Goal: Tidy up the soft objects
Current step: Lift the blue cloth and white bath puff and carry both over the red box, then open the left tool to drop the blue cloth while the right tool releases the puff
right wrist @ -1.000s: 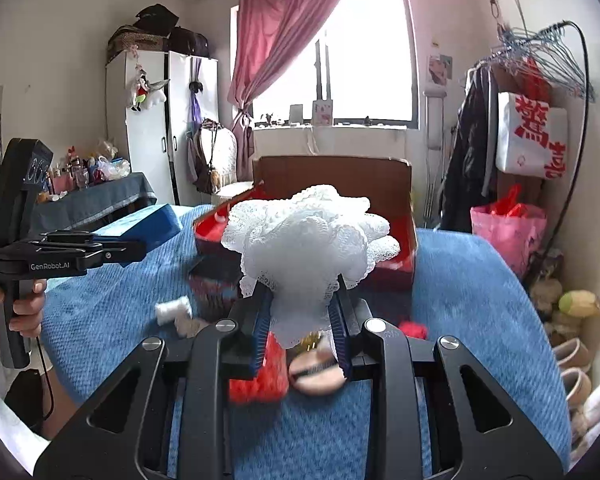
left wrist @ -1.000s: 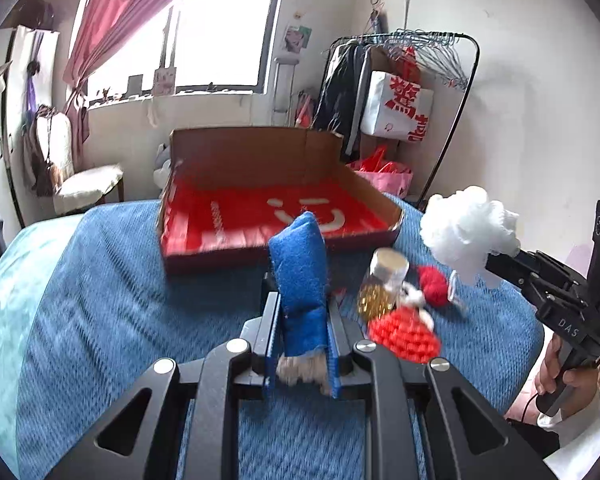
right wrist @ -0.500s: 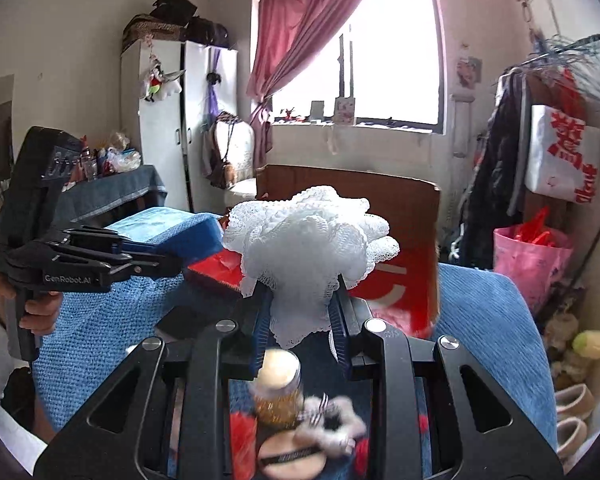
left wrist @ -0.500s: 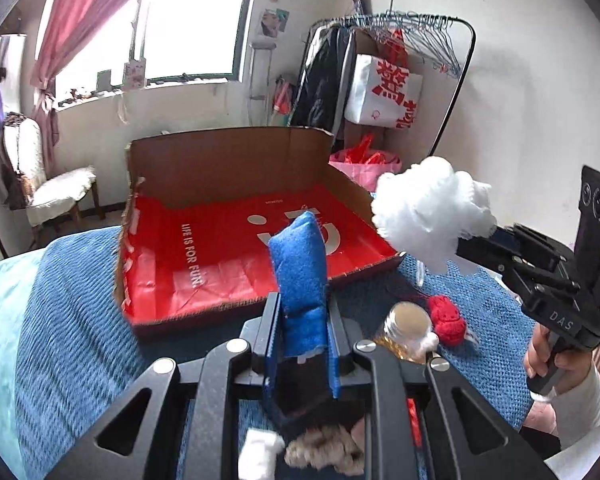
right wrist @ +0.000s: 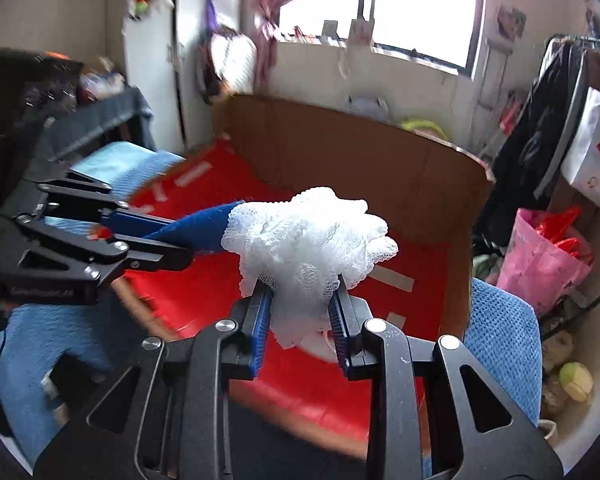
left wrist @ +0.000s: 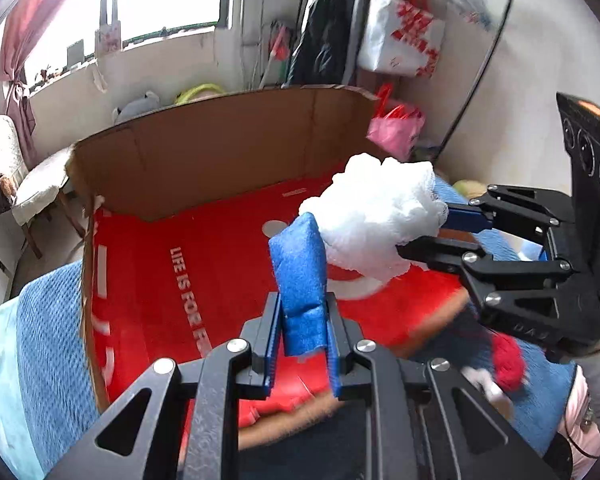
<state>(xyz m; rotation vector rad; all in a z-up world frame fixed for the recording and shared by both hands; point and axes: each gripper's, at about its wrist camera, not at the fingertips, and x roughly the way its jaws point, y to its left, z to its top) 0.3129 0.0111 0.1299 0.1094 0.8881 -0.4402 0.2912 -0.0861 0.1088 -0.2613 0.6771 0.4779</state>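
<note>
Both grippers have travelled forward and are now hovering over the red-lined cardboard box (left wrist: pixel 228 264) lying on the blue bedspread (left wrist: pixel 48 352). Left gripper (left wrist: pixel 300 344) is clenching a blue sponge (left wrist: pixel 300 280) upright; right gripper (right wrist: pixel 300 320) is clenching a white mesh bath pouf (right wrist: pixel 308 236), its edge brushing the sponge's tip above the box floor.

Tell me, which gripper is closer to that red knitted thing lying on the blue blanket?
Right. The right gripper, shut on the white lace puff, hangs nearly over the red knitted thing. The left gripper, holding the blue sponge, is over the box, farther off.
</note>
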